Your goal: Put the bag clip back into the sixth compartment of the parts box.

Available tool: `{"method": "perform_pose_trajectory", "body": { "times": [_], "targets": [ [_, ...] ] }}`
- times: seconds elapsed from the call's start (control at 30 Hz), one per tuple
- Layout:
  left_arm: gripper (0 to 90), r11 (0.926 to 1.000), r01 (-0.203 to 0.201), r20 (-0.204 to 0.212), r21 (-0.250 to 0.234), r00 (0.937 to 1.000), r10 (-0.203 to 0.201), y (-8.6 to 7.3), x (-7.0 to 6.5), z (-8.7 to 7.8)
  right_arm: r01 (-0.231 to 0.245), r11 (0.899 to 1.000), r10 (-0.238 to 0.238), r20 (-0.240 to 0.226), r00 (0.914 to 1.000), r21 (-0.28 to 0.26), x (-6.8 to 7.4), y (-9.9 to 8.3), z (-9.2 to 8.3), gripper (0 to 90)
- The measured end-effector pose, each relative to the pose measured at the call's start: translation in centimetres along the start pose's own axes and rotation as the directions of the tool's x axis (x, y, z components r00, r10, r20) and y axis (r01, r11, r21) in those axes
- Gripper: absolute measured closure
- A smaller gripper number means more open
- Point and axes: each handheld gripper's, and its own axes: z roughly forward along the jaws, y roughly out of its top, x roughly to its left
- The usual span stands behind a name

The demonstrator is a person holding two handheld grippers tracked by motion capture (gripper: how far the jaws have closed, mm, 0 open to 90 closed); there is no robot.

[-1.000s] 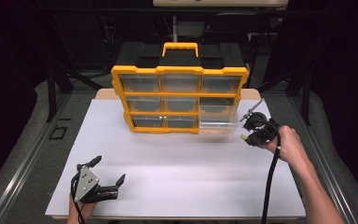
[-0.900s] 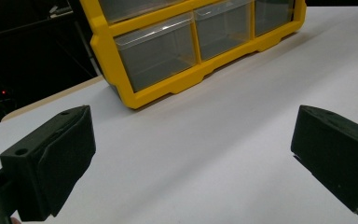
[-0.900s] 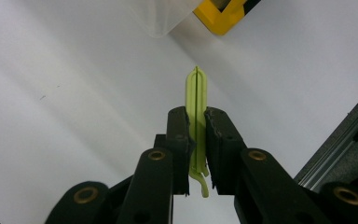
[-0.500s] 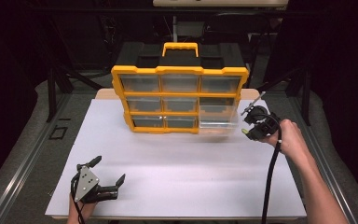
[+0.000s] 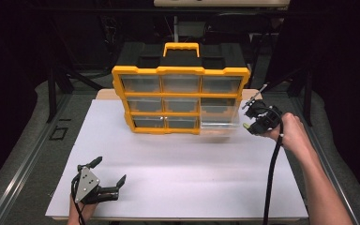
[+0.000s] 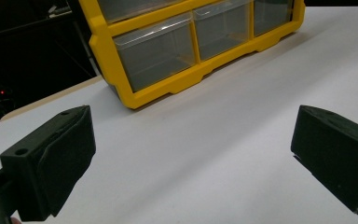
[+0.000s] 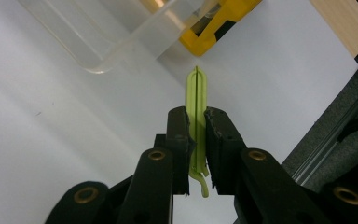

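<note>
**Green clip held beside the open drawer**

A yellow organiser with clear drawers is stood upright toward the far edge of the bench. Its lower right drawer is seen pulled forward, out past the frame.

The right tool is held just beside that drawer, near the bench's right edge. In the right gripper view its jaws are closed almost fully on a thin green clip, which is pinched across its flat sides, with one rounded end projecting ahead and a small hooked end showing behind the pads. The drawer's rim lies just ahead of the clip's tip.

The left tool is rested near the bench's near left corner, its jaws spread wide and nothing held between them.

The clip is judged light, thin and somewhat springy plastic; it could twist or slip if gripped at the tip, so the present hold across the middle is judged sound. The drawer is judged light and slippery, best taken by its front lip.
</note>
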Motion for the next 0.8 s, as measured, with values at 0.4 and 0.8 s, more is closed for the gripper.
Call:
{"method": "perform_pose_trajectory", "body": {
  "times": [0.4, 0.8],
  "targets": [
    [0.0, 1.0, 0.0, 0.003, 0.005, 1.0, 0.0, 0.0, 0.0, 0.0, -0.013, 1.0, 0.013, 0.011, 0.9999, -0.02, -0.4, 0.9, -1.3, 80.5],
    [0.0, 1.0, 0.0, 0.008, 0.005, 1.0, -0.001, 0.0, -0.1, 0.1, 0.008, 1.0, -0.007, 0.033, 0.9994, -0.03, -0.9, 2.3, -3.1, 80.5]
  ]
}}
